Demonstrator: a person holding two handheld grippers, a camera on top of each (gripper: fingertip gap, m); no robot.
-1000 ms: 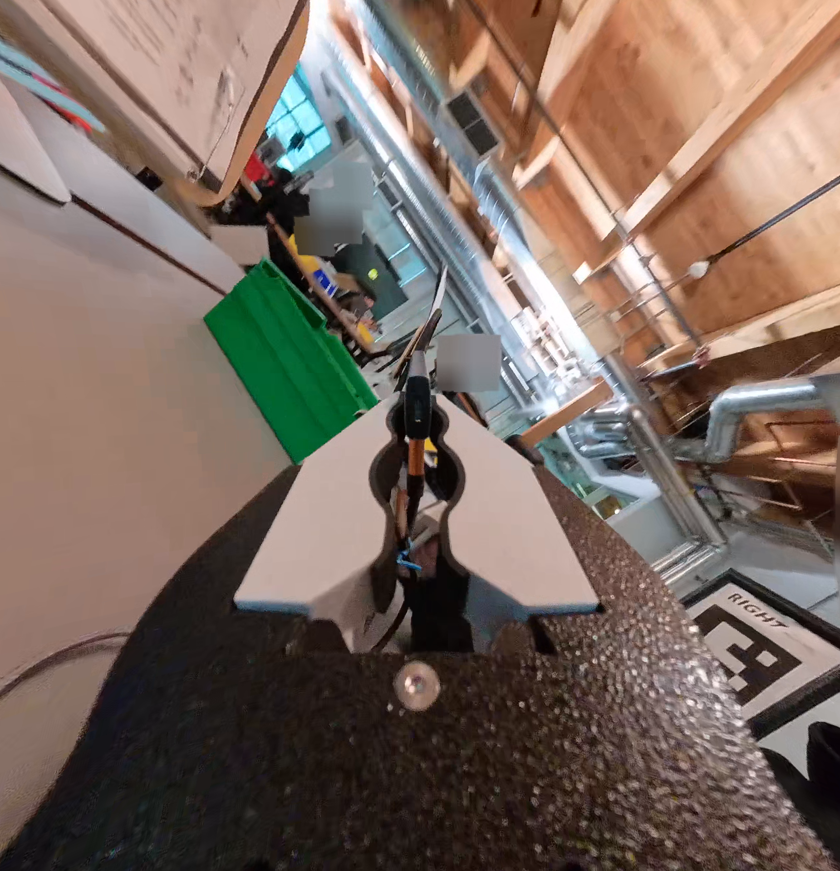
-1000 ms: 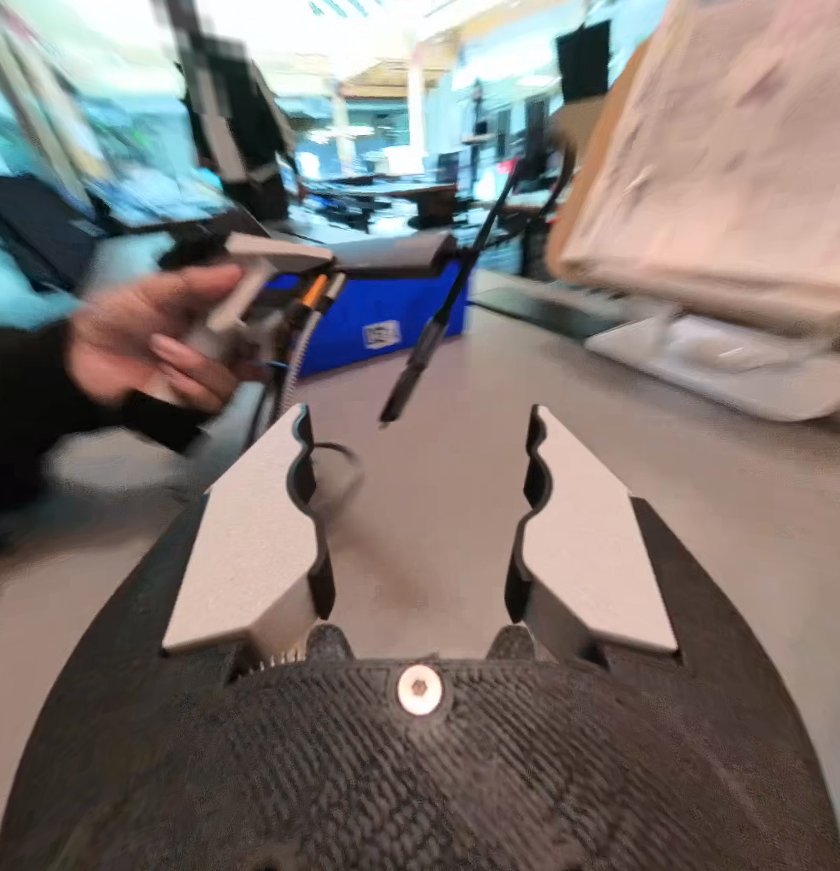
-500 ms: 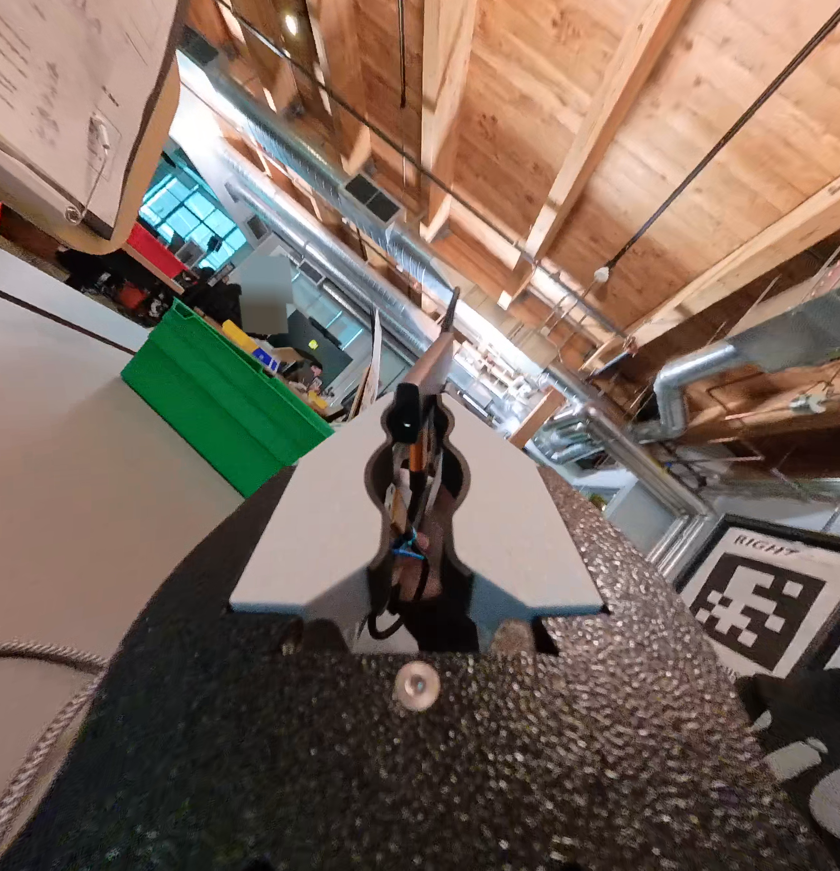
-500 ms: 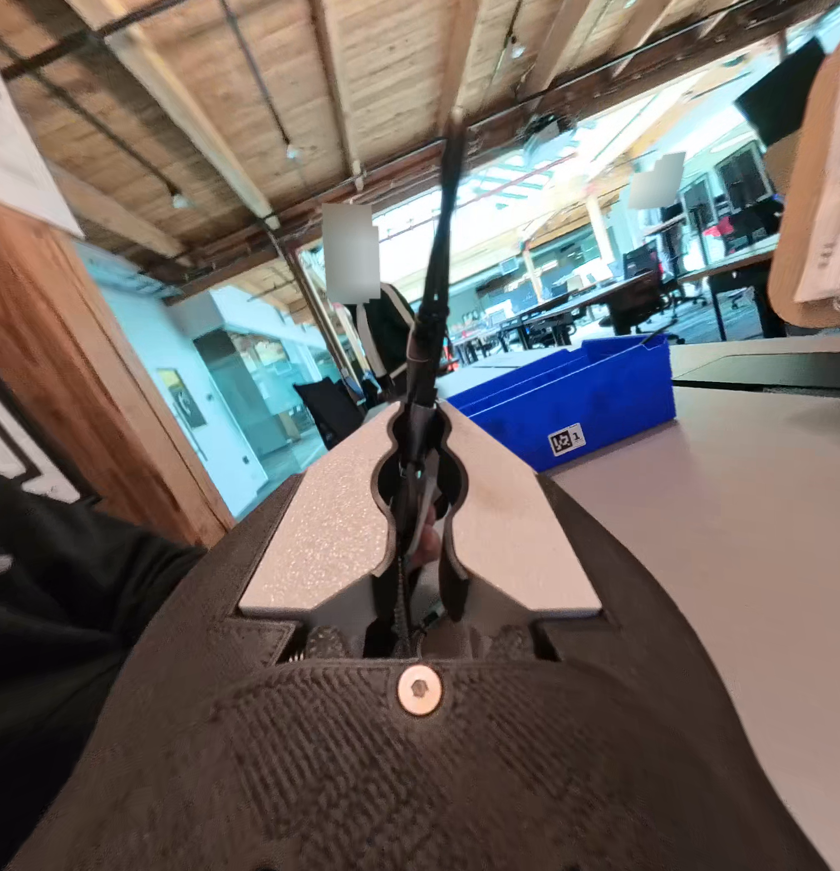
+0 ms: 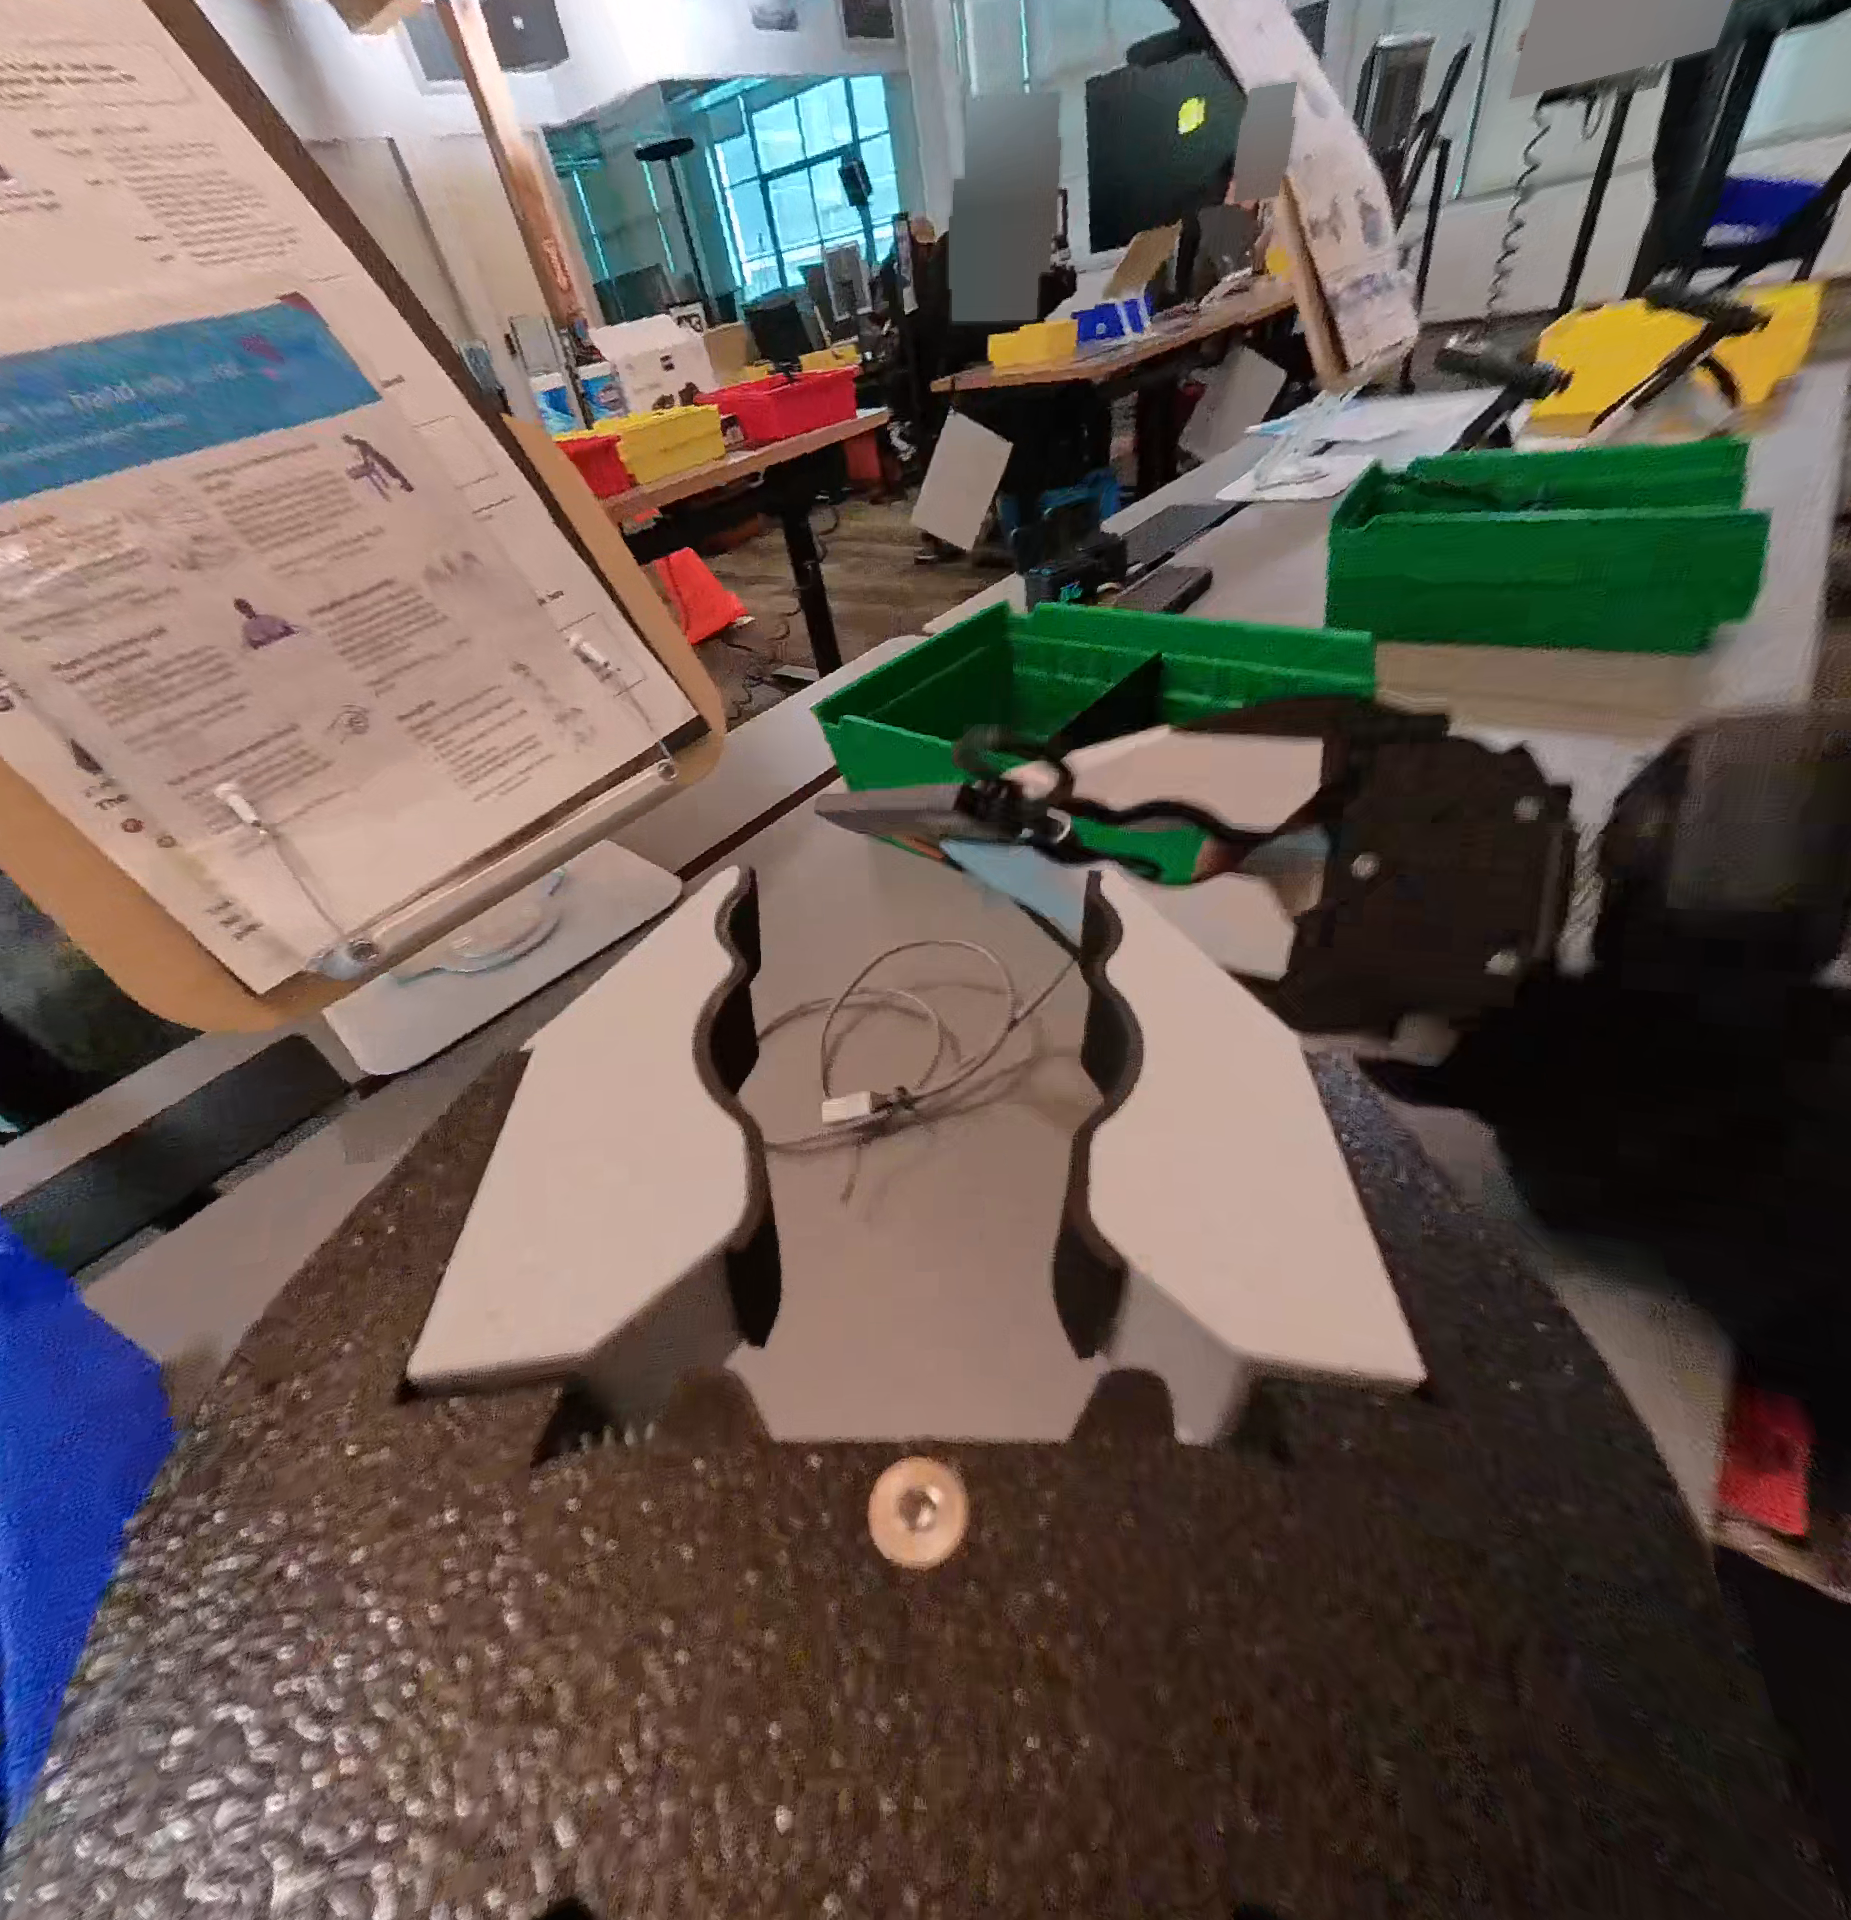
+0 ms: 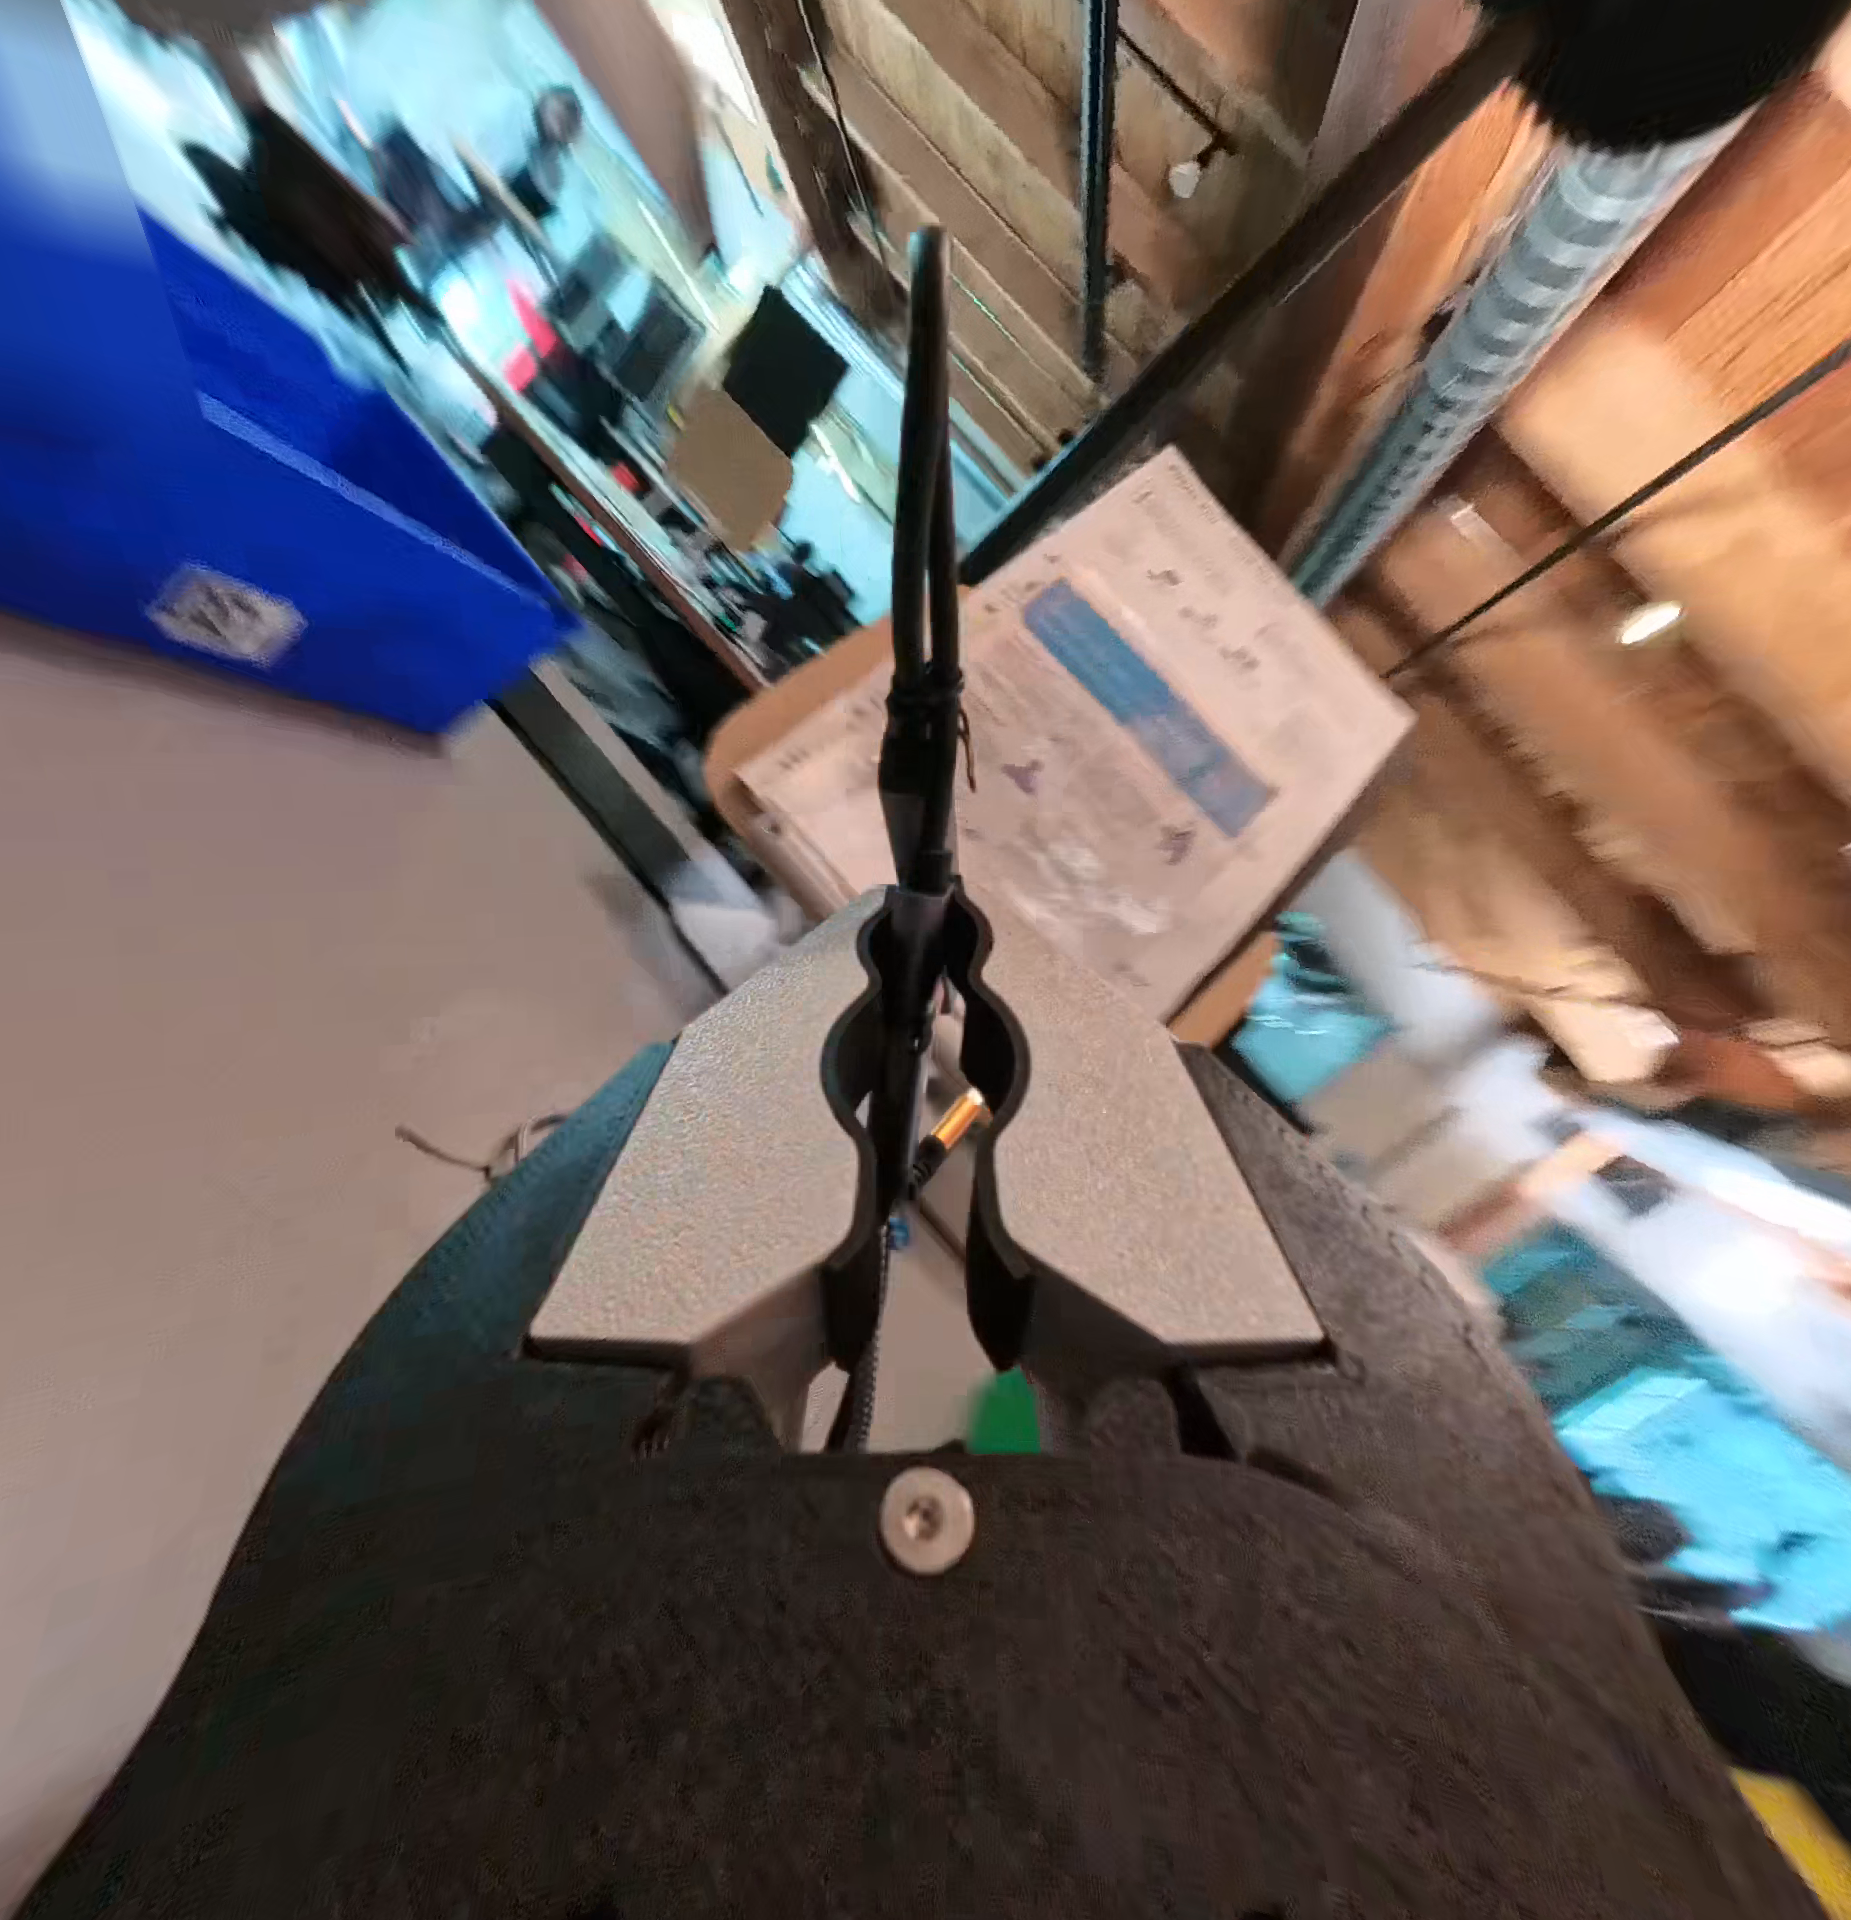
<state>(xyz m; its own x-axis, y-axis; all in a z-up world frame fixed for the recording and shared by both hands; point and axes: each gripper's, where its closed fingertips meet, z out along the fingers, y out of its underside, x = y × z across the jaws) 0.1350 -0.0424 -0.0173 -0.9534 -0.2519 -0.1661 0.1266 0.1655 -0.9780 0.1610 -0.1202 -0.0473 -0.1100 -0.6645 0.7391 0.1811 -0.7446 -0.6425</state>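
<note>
My left gripper (image 5: 916,904) is open and empty, low over the grey table (image 5: 900,1278). A thin grey cable (image 5: 900,1039) with a white plug lies coiled on the table between its fingers. My right gripper (image 6: 921,914) is shut on a bundled black cable (image 6: 921,727) that sticks up past its tips; a gold-tipped plug (image 6: 957,1122) hangs behind the jaws. In the left wrist view the right gripper (image 5: 962,831) hovers just beyond and right of my left fingertips, holding the black cable (image 5: 1139,821).
A green divided bin (image 5: 1087,675) stands behind the grippers, a second green bin (image 5: 1544,561) farther right. A leaning printed sheet on a stand (image 5: 277,540) is at the left. A blue bin (image 6: 225,499) sits on the table (image 6: 225,987).
My left gripper has opened and let go of the black cable, and its view has swung down from the ceiling to the table. My right gripper stays shut on the cable and has tilted.
</note>
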